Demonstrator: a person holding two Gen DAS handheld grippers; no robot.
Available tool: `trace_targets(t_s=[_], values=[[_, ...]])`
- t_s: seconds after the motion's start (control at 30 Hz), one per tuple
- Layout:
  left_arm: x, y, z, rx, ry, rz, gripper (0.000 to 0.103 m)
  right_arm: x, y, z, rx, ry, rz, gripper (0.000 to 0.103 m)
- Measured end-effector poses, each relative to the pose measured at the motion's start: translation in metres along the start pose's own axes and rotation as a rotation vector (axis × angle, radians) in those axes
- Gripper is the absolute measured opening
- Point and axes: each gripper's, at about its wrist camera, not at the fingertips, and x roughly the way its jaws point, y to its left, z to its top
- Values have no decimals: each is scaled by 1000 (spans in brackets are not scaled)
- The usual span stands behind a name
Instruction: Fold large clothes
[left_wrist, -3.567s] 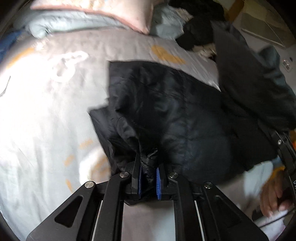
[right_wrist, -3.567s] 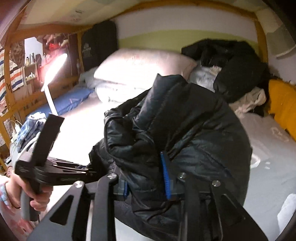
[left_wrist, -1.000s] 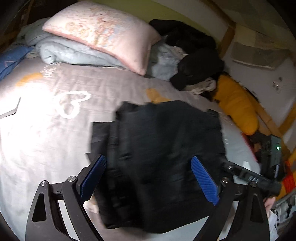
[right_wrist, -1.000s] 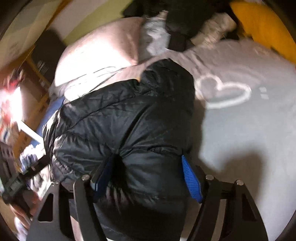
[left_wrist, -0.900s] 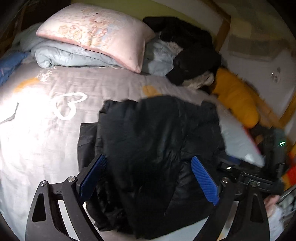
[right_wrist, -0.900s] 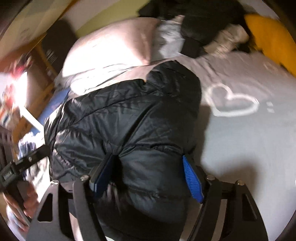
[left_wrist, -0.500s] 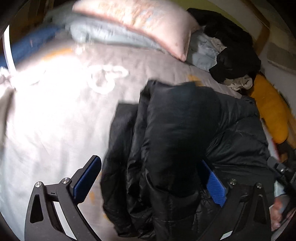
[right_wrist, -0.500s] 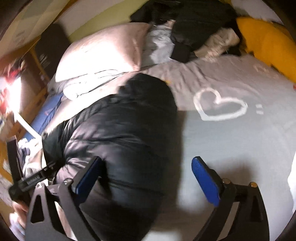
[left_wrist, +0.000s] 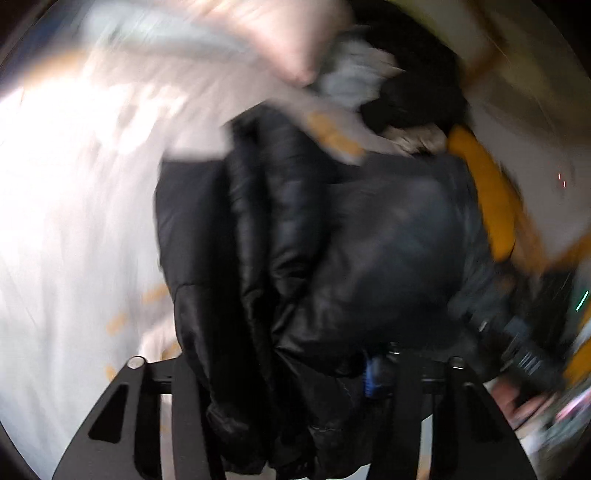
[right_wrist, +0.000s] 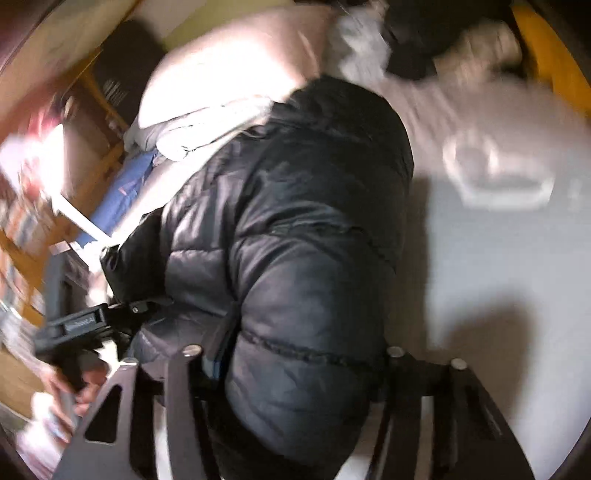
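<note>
A black puffer jacket (left_wrist: 369, 240) lies folded in a thick bundle on the pale bedsheet (left_wrist: 74, 221). My left gripper (left_wrist: 284, 373) straddles its near edge; the jaws are closing, and bunched jacket fills the gap against the blue pad (left_wrist: 369, 373). In the right wrist view the jacket (right_wrist: 295, 203) bulges up between the fingers of my right gripper (right_wrist: 295, 362), whose jaws are closing and pressing into it. Each gripper also shows in the other's view, held by a hand: the right gripper (left_wrist: 524, 354) and the left gripper (right_wrist: 81, 325). Both views are blurred.
A pink pillow (left_wrist: 288, 40) and a folded pale quilt lie at the bed's head. Beside them are a heap of dark clothes (left_wrist: 417, 85) and a yellow cushion (left_wrist: 487, 192). Bare sheet (right_wrist: 498, 277) with a heart print lies to the right of the jacket. A wooden bed frame runs along the edges.
Both grippers stood wide open over the jacket half a second ago; both have now narrowed onto its near edge. The left gripper has sunk closer to the bundle.
</note>
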Motion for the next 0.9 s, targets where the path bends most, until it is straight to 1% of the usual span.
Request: trace_targets(t_s=[0.03,0.07,0.17,0.27,0.33,0.4,0.47,0.53,0.63,0.7,0.77,0.83,0.9], values=[[-2,-9,-3,45,-16,16,43,-3,2,1,-13,-15,-16,46],[-3,-18,-6,68,-25,24,42,-9,3,1,-26,-29,-35,46],[-4,-40,-9,78,-33,2,40,-29,0,4,-72,-59,-89,46],[0,-77,-7,157,-63,-7,40,-55,-17,6,-80,-95,-130,46],[10,-109,0,181,-68,-27,40,-74,-33,6,-85,-125,-175,46],[23,-137,4,199,-65,-61,40,-96,-52,4,-95,-158,-245,46],[39,-173,3,223,-58,-94,40,-115,-71,3,-89,-174,-309,46],[57,-210,0,246,-44,-129,40,-136,-93,0,-82,-183,-398,46],[86,-259,-6,230,-3,-201,38,-161,-120,-7,-71,-184,-559,46],[98,-295,-16,259,-2,-217,37,-177,-139,-13,-71,-201,-681,46],[108,-321,-23,264,-4,-226,37,-185,-157,-13,-60,-208,-763,46],[119,-340,-24,241,2,-240,37,-191,-177,-11,-15,-220,-797,46],[127,-355,-26,239,-8,-235,37,-195,-203,-9,30,-221,-828,47]])
